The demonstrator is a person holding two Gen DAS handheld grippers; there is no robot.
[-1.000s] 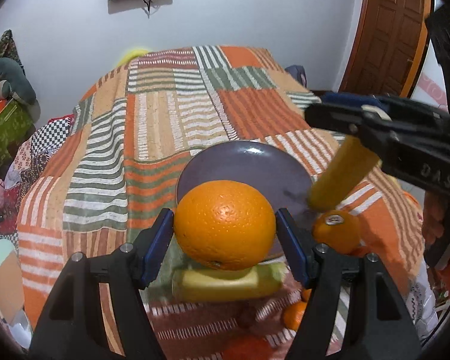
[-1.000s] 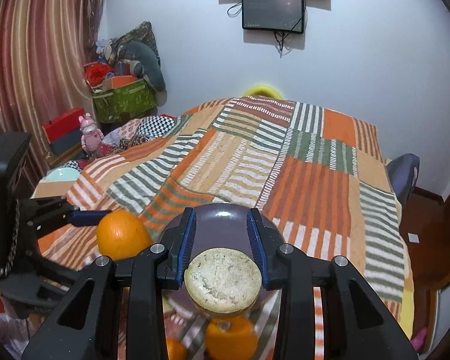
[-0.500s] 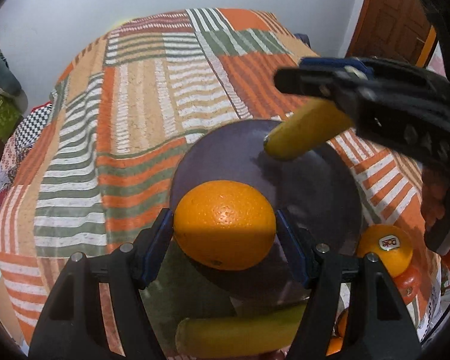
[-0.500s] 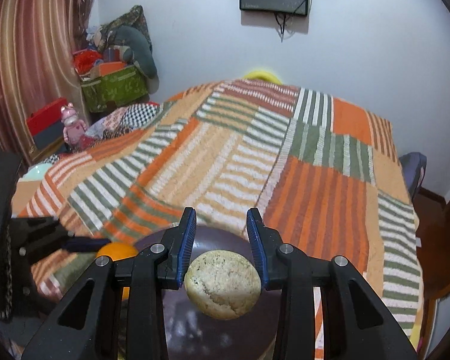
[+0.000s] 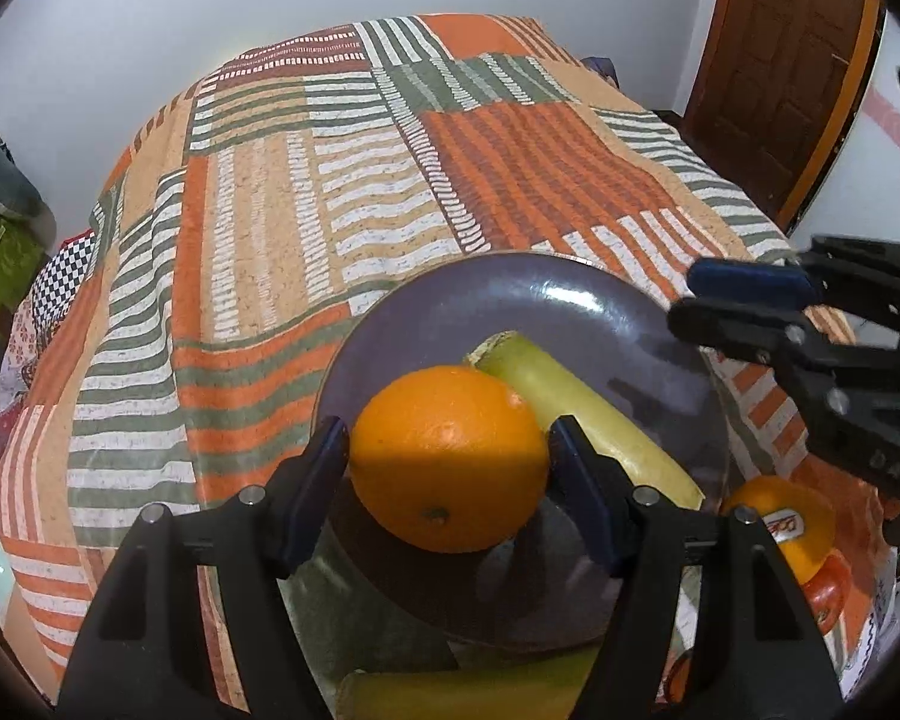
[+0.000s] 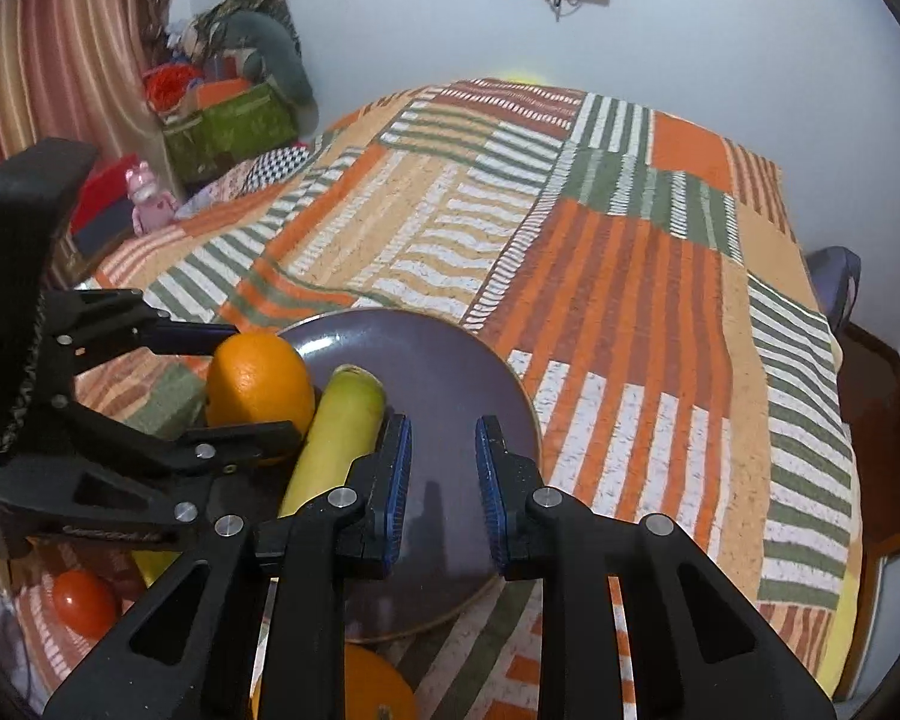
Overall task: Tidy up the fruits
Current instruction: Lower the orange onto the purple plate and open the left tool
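Partly orange-hidden banana (image 5: pixel 588 414) on plate (image 5: pixel 450 324)

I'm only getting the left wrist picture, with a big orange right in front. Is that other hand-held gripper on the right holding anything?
Observer: No. The right wrist view shows the right hand-held gripper open, with only bare purple plate between its fingers.
Operator: And the long yellow-green fruit, where is it from that side?
Observer: The yellow-green fruit lies on the plate just left of that gripper's left finger, beside the orange held by the left hand-held gripper.
Operator: Is there anything I'm missing completely?
Observer: A pink toy figure stands near a striped curtain.
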